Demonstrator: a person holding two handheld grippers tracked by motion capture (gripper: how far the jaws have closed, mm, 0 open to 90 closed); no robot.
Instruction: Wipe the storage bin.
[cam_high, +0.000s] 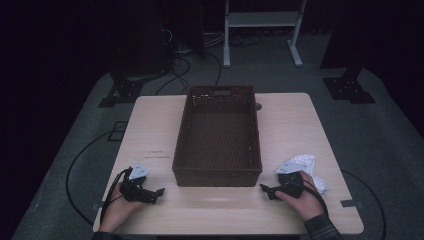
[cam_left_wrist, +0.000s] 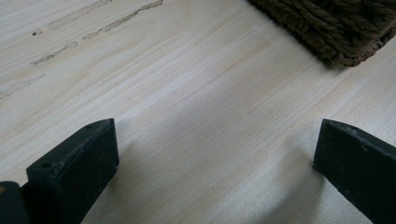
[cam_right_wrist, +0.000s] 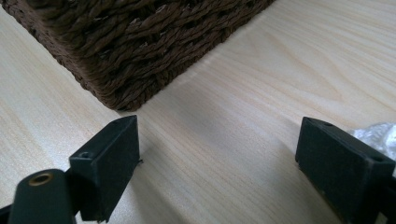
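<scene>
Between the 2 gaping grippers (cam_high: 161, 191) (cam_high: 262, 188) sits the wicker basket (cam_high: 218, 176).

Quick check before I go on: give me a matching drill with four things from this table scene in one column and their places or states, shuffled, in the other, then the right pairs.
Things:
1. dark brown woven rectangular basket
2. crumpled white cloth with dots
3. left gripper
4. light wooden table

Places or states:
A. jaws wide apart over bare wood, left of the basket's near corner
B. carries everything else
C. at the middle of the table, nothing visible inside
D. on the table beside the right gripper

Pairs: 1-C, 2-D, 3-A, 4-B
</scene>
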